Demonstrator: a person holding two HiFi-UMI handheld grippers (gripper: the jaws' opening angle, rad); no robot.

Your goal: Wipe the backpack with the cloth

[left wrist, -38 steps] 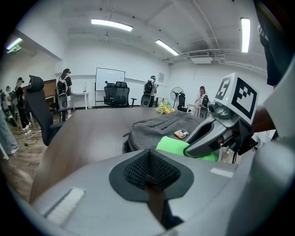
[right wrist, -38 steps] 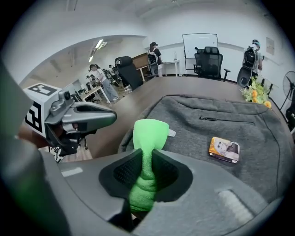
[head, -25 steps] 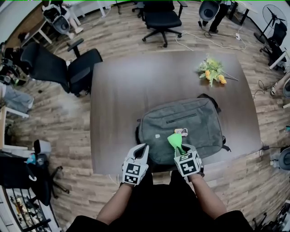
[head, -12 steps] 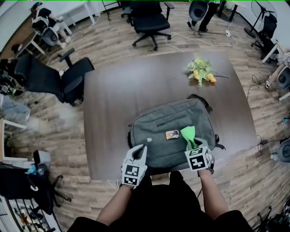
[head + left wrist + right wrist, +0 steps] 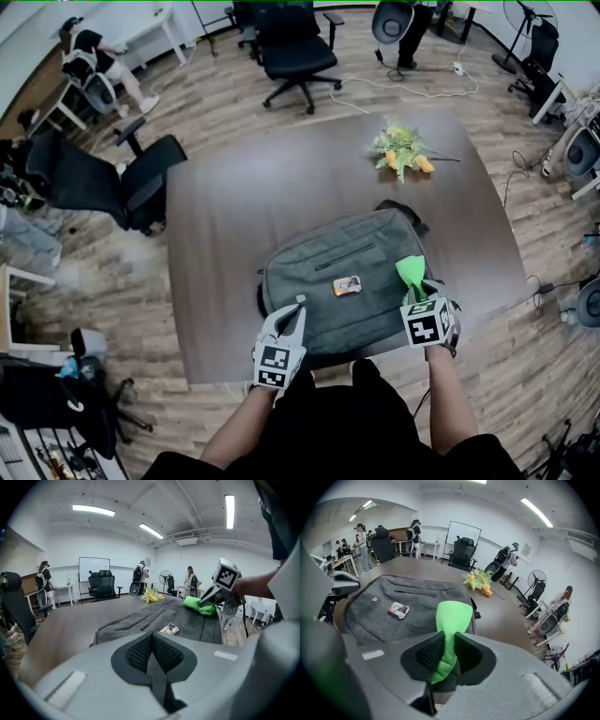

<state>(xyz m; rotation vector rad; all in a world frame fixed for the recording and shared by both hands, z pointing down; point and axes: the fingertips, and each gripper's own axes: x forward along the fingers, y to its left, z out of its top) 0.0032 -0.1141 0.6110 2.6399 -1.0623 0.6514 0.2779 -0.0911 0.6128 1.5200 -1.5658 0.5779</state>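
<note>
A grey backpack [image 5: 352, 272] lies flat on the dark table [image 5: 234, 216], near the front edge. A small printed card [image 5: 347, 285] rests on its middle. My right gripper [image 5: 419, 289] is shut on a green cloth [image 5: 411, 273], which touches the backpack's right end. The cloth [image 5: 451, 620] sticks out from between the jaws in the right gripper view, over the backpack [image 5: 403, 609]. My left gripper [image 5: 286, 321] is shut and holds nothing, at the backpack's front left edge. In the left gripper view the backpack [image 5: 154, 618] and the cloth [image 5: 199, 605] lie ahead.
A bunch of yellow flowers [image 5: 401, 150] lies at the table's far right. Black office chairs [image 5: 103, 178] stand left of the table and another chair [image 5: 286, 52] behind it. People stand at the room's far side. Cables run across the wooden floor.
My right gripper has carried the cloth rightward across the backpack, from near the card to the right end. The left gripper has stayed at the front left edge.
</note>
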